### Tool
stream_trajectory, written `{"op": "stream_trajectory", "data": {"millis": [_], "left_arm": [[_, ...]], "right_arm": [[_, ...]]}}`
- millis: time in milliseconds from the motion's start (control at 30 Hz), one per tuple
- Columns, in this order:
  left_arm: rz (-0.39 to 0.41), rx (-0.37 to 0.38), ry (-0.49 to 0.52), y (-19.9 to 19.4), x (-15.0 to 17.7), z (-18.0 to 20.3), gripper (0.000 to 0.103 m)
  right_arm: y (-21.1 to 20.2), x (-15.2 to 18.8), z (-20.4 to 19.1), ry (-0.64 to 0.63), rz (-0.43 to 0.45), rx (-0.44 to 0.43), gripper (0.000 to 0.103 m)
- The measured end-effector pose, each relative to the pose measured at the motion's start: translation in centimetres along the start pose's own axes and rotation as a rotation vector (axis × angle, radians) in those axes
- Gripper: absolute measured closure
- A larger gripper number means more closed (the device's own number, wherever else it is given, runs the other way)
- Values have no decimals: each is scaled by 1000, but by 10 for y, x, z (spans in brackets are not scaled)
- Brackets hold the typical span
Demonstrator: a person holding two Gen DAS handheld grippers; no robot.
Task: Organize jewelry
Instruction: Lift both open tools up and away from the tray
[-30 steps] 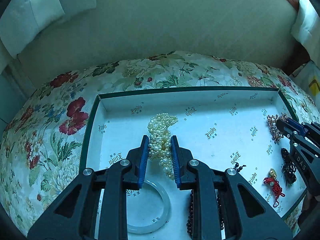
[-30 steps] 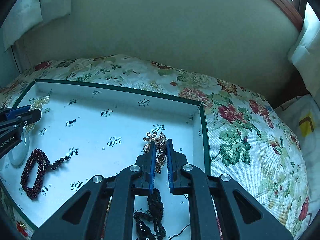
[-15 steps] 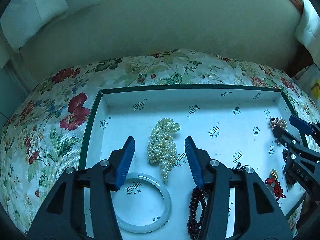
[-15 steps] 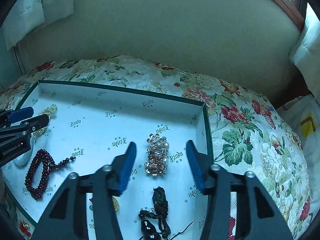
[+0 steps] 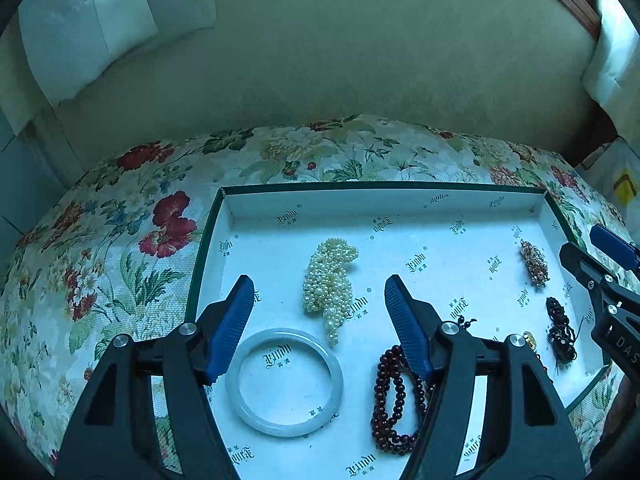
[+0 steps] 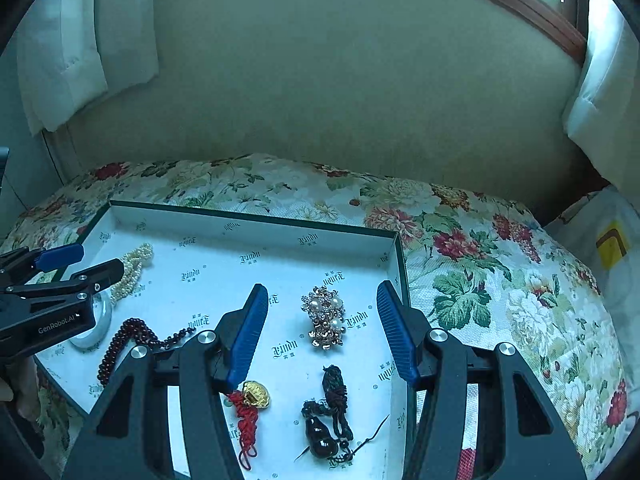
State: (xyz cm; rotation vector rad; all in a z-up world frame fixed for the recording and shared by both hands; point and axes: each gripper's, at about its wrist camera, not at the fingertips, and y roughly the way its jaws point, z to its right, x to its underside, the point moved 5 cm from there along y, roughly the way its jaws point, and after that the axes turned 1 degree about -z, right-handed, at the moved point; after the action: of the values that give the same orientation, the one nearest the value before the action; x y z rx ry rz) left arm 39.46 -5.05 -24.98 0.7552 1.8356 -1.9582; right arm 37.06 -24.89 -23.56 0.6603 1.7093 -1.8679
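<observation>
A white-lined, green-edged tray (image 5: 400, 208) holds the jewelry. In the left wrist view a pearl bundle (image 5: 330, 280) lies ahead of my open, empty left gripper (image 5: 320, 312), with a pale jade bangle (image 5: 284, 380) and dark red beads (image 5: 394, 400) nearer. In the right wrist view a gold-and-pearl brooch (image 6: 326, 316) lies between the tips of my open, empty right gripper (image 6: 322, 320). A gold charm on red cord (image 6: 252, 404) and a dark gourd pendant (image 6: 324, 420) lie below it. Each gripper shows at the edge of the other's view.
The tray (image 6: 256, 224) rests on a floral cushion (image 6: 500, 280) against a pale padded backrest (image 5: 340, 60). White pillows (image 5: 80, 28) stand at the back corners. A yellow-marked bag (image 6: 608, 244) lies at the far right.
Both grippers were shut, the left on the pearls and the right on the brooch. Both have opened, let go, and pulled back and up; the pieces now lie in the tray.
</observation>
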Motion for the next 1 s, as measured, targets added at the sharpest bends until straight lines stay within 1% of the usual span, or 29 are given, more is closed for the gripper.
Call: {"op": "stream_trajectory", "data": {"millis": [300, 467, 600, 800, 867, 900, 1000], "left_arm": [[49, 13, -6, -43, 7, -6, 35], [59, 15, -3, -66, 21, -13, 35], [47, 18, -2, -79, 42, -17, 35], [14, 27, -11, -89, 77, -19, 36], [2, 29, -11, -91, 89, -19, 36], [-5, 28, -9, -91, 96, -19, 36], [-28, 27, 0, -91, 114, -18, 38]], "right_arm": [[-46, 2, -10, 14, 56, -33, 46], [-70, 16, -15, 24, 59, -57, 46], [-81, 36, -20, 31, 34, -78, 46], [-93, 77, -26, 39, -25, -105, 47], [-96, 90, -27, 48, -44, -112, 48], [-97, 96, -27, 48, -53, -115, 51], [-100, 112, -28, 47, -78, -118, 53]]}}
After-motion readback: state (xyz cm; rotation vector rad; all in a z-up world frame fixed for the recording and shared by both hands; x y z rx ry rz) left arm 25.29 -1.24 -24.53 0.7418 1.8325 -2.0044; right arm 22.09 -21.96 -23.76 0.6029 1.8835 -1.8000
